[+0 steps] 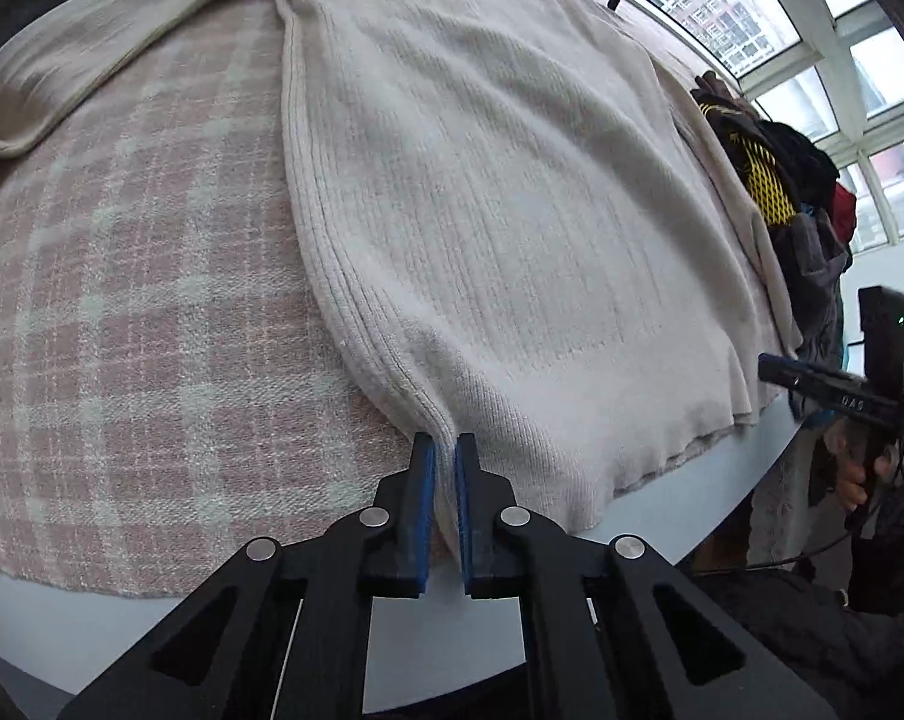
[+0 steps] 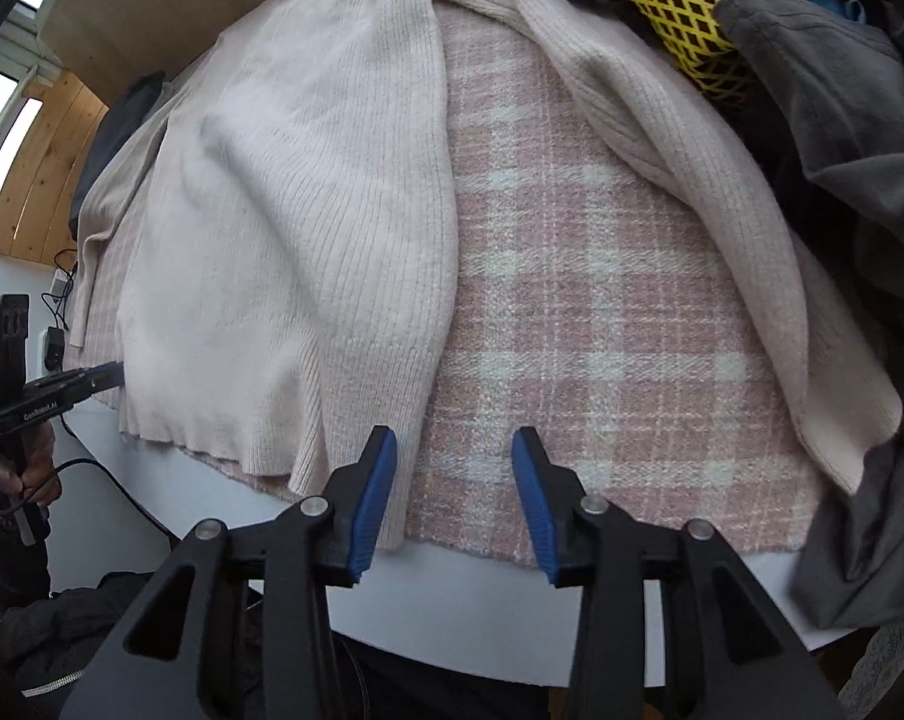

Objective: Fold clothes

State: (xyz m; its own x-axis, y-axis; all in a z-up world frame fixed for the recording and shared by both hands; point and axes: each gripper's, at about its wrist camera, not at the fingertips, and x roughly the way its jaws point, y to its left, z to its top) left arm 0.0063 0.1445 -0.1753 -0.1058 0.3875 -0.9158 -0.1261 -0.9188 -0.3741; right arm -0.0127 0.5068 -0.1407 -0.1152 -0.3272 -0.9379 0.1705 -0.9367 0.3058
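Note:
A cream ribbed sweater (image 1: 481, 180) lies spread on a pink plaid cloth (image 1: 122, 330) over a white table. My left gripper (image 1: 444, 447) is shut on the sweater's near hem corner, and the knit rises in a ridge between its blue pads. In the right wrist view the same sweater (image 2: 284, 240) fills the left half, with one sleeve (image 2: 721, 210) stretched down the right side. My right gripper (image 2: 454, 459) stands open just above the plaid cloth (image 2: 601, 330), its left fingertip (image 2: 383, 450) beside the sweater's side edge. Nothing sits between its fingers.
A heap of dark clothes with a yellow mesh piece (image 1: 763, 180) sits at the table's far side, and a grey garment (image 2: 841, 150) spills over the edge. The white table rim (image 2: 481, 588) runs just below the grippers. A wooden panel (image 2: 44, 168) stands at the left.

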